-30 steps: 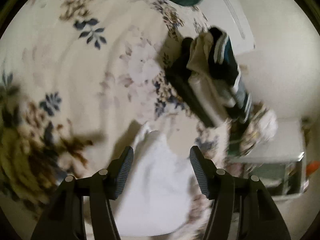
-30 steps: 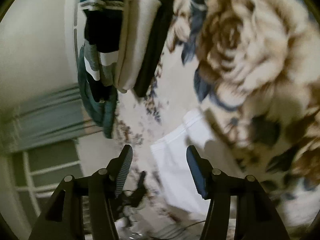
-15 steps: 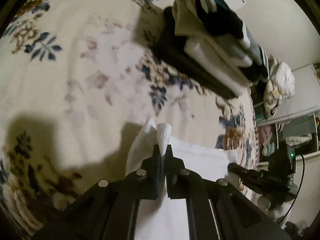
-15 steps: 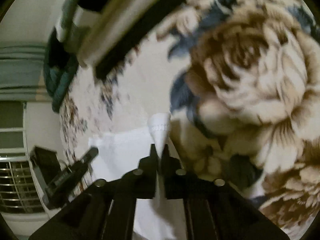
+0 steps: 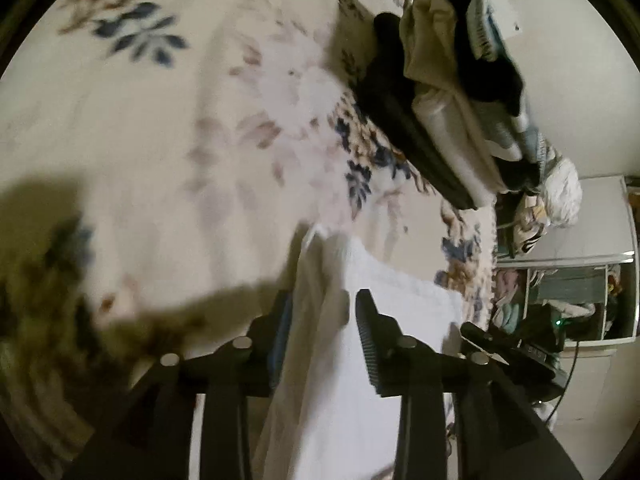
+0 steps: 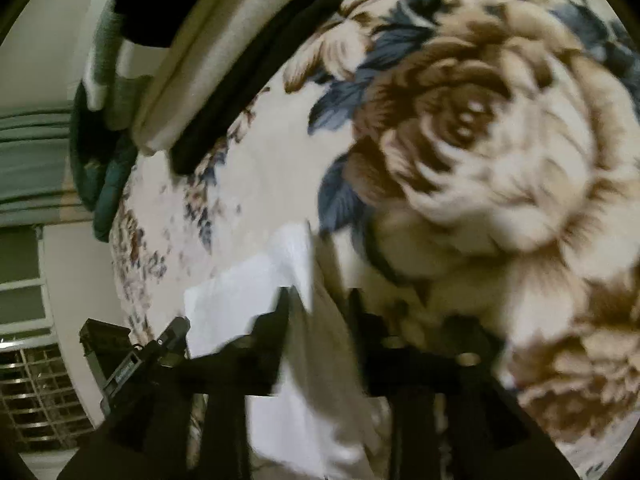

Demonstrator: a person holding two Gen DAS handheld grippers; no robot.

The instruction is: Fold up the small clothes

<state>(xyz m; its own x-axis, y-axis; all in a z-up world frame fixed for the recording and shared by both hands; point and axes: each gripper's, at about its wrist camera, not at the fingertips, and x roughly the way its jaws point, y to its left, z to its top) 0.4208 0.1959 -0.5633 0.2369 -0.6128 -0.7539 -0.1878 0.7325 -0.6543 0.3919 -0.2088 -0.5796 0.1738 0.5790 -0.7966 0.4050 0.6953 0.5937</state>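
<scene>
A shelf unit (image 5: pixel 576 300) beside the bed holds bundled cloth, too small to identify. The white garment (image 5: pixel 340 380) lies on the floral blanket (image 5: pixel 168 152), near a stack of folded clothes (image 5: pixel 452 120). Both the left gripper (image 5: pixel 322 334) and the right gripper (image 6: pixel 318 332) have just been opening; each stands partly open, garment edge loose between its jaws.

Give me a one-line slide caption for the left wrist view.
Left claw, jaws just opening around a white garment on a floral blanket, folded stack beyond.
</scene>
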